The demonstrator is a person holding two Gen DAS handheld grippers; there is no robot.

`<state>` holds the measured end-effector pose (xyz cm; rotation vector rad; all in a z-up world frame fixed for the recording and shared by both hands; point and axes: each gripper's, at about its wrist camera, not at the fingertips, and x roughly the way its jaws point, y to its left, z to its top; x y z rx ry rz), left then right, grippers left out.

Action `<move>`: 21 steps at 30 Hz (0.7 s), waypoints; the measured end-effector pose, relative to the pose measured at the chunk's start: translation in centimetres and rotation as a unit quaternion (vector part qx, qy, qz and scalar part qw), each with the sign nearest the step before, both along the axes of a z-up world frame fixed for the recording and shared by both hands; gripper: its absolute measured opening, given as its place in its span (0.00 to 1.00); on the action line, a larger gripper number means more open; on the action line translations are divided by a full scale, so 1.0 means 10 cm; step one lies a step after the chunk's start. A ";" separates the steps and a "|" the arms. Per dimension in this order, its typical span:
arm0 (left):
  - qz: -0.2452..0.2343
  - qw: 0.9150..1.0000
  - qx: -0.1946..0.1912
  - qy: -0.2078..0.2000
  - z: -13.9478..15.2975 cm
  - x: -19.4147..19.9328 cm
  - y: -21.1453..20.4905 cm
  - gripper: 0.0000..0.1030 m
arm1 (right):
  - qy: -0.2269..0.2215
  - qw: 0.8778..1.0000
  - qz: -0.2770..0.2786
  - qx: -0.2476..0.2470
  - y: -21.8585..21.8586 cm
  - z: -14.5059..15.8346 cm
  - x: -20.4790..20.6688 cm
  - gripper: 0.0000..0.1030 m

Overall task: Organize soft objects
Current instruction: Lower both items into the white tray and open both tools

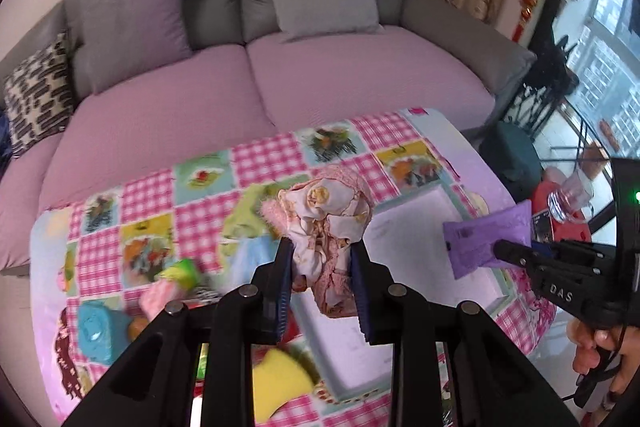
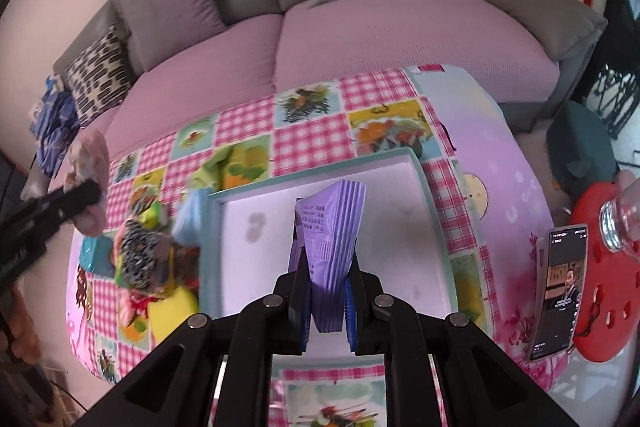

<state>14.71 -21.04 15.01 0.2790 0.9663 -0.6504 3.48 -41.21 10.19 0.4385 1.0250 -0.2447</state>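
My left gripper [image 1: 322, 285] is shut on a bundle of pink and cream patterned cloth [image 1: 326, 223], held above the table. The same cloth [image 2: 90, 183] shows at the left edge of the right wrist view. My right gripper [image 2: 326, 301] is shut on a purple packet [image 2: 332, 251], which hangs over a white tray with a teal rim [image 2: 430, 203]. In the left wrist view the purple packet [image 1: 486, 239] hangs at the right, over the tray [image 1: 404, 227]. A heap of soft things [image 2: 148, 263] lies on the table to the left of the tray.
The low table wears a pink checked cloth [image 2: 304, 135]. A sofa with pink seats [image 1: 168, 115] and cushions stands behind it. A phone [image 2: 560, 291] lies at the table's right edge beside a red stool [image 2: 608, 291] with a glass [image 2: 620, 223].
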 end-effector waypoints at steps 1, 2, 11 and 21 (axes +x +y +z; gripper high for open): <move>-0.002 1.000 0.003 0.004 -0.06 0.01 -0.05 0.28 | 0.004 1.000 -0.001 0.003 -0.01 -0.06 0.02 0.14; -0.004 1.000 0.007 0.010 -0.15 0.04 -0.10 0.28 | 0.012 1.000 -0.002 0.006 -0.04 -0.15 0.06 0.14; -0.031 0.996 0.056 0.062 -1.01 0.16 -0.53 0.28 | 0.061 0.998 -0.004 0.031 -0.20 -0.80 0.33 0.14; -0.034 0.991 0.093 0.085 -1.62 0.31 -0.71 0.29 | 0.072 0.996 0.006 0.049 -0.30 -1.10 0.61 0.18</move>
